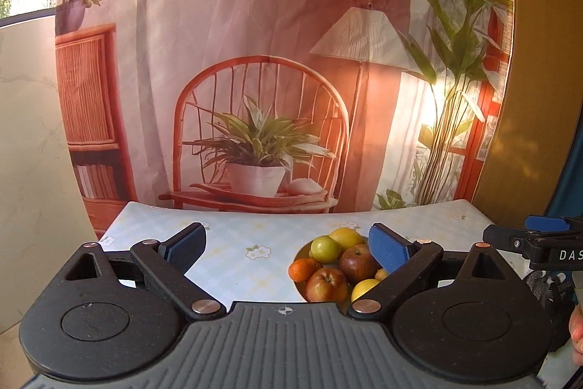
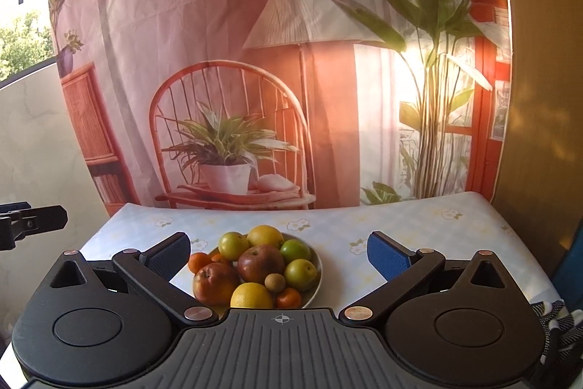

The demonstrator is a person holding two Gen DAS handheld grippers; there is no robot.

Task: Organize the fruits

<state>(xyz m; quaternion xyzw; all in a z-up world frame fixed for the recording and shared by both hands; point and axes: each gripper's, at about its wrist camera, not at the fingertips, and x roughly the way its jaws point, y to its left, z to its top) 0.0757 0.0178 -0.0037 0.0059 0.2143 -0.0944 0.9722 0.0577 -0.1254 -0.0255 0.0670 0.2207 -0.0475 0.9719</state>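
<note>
Fruits (image 2: 255, 270) round, glossy, heaped in shallow bowl (image 2: 316, 274).

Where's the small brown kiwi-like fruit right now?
In the right wrist view, the small brown fruit sits in the bowl near its front, between the dark red apple behind and the yellow lemon in front.

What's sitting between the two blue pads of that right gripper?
In the right wrist view, the open right gripper frames a bowl of fruit on the tablecloth, untouched.
</note>
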